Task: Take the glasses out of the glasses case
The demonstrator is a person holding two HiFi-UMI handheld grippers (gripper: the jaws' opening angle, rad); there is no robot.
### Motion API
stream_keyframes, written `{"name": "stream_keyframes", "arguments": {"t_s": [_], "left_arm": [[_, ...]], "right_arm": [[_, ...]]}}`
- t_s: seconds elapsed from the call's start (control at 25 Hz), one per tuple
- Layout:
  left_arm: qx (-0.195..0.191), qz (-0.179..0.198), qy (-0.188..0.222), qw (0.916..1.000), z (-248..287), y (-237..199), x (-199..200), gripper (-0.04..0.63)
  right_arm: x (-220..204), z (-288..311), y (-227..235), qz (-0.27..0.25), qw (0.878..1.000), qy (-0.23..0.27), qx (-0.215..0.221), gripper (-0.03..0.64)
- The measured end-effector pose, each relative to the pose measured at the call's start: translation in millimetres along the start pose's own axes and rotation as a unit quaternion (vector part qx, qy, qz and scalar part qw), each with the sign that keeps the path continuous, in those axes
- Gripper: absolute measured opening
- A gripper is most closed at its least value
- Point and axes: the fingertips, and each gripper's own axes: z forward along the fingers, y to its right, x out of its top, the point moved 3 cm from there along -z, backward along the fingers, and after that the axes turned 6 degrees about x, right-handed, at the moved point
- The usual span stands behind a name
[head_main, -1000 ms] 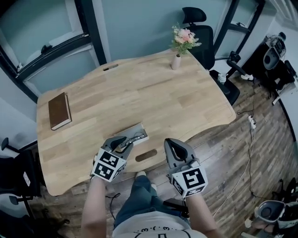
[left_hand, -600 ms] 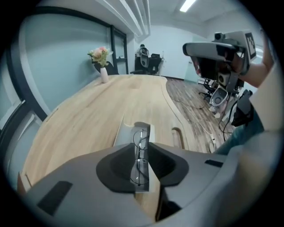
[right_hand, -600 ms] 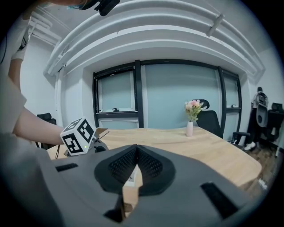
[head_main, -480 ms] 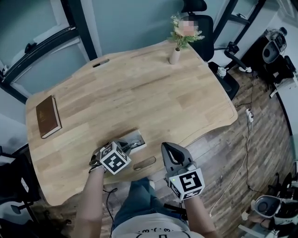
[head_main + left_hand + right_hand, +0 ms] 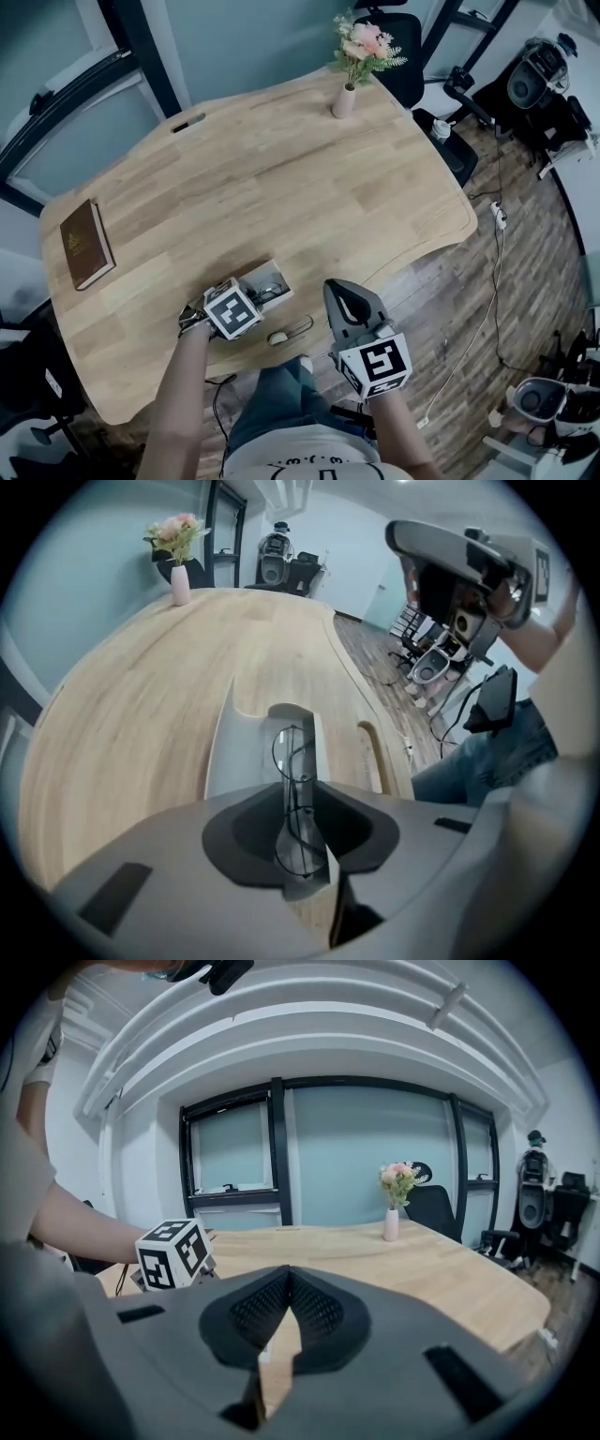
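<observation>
1. Down at the lower centre of the head view, the left gripper (image 5: 253,296) points steeply into the open glasses case (image 5: 246,752), which lies on the wooden table (image 5: 281,178) near its front edge.
2. We see the glasses (image 5: 298,841) standing on edge along the right side of the case. Their near lens is between the left jaws and their far lens is over the case's grey lining.
3. Our left jaws are opening, yet the gap is narrow and the pads sit against the near lens from both sides.
4. We hold the right gripper (image 5: 287,1273) just beside the left one, at the lower centre-right of the head view, off the table's front edge. Its jaws are closed tip to tip with nothing between them.
5. The left gripper's marker cube (image 5: 232,310) faces up at us, touching nothing on the table.
6. We find a brown book (image 5: 84,244) at the left of the head view, well apart from the case.
7. A small vase of flowers (image 5: 344,98) stands at the table's far edge, top centre.
</observation>
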Motion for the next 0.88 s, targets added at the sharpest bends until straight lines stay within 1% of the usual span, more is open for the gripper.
{"name": "stream_keyframes", "arguments": {"t_s": [0.12, 0.2, 0.48, 0.56, 0.6, 0.64, 0.8, 0.88], "left_arm": [[-0.027, -0.006, 0.002, 0.9996, 3, -4, 0, 0.114], [-0.028, -0.005, 0.001, 0.9996, 4, -8, 0, 0.095], [-0.045, -0.008, -0.005, 0.9989, 7, -8, 0, 0.095], [-0.041, -0.003, -0.002, 0.9991, 9, -6, 1, 0.087], [-0.037, 0.0, 0.002, 0.9993, 11, -5, 2, 0.051], [-0.033, -0.001, 0.008, 0.9994, 12, -5, 3, 0.046], [-0.017, -0.024, 0.029, 0.9991, 6, -5, 3, 0.031], [-0.003, -0.026, 0.035, 0.999, -2, -5, 4, 0.028]], "right_arm": [[0, 1, 0, 0.001, 1.0, -0.001, -0.004, 0.011], [0, 1, 0, 0.001, 1.0, -0.001, -0.008, 0.011], [-7, -1, 0, 0.008, 1.0, -0.006, -0.022, 0.011], [-9, 0, -2, 0.009, 1.0, -0.009, -0.019, 0.011], [-9, 2, -3, 0.007, 1.0, -0.008, -0.017, 0.011], [-8, 3, -4, 0.005, 1.0, -0.008, -0.013, 0.011], [-4, 8, -7, -0.005, 1.0, -0.008, 0.006, 0.011], [0, 8, -6, -0.011, 1.0, -0.005, 0.012, 0.011]]}}
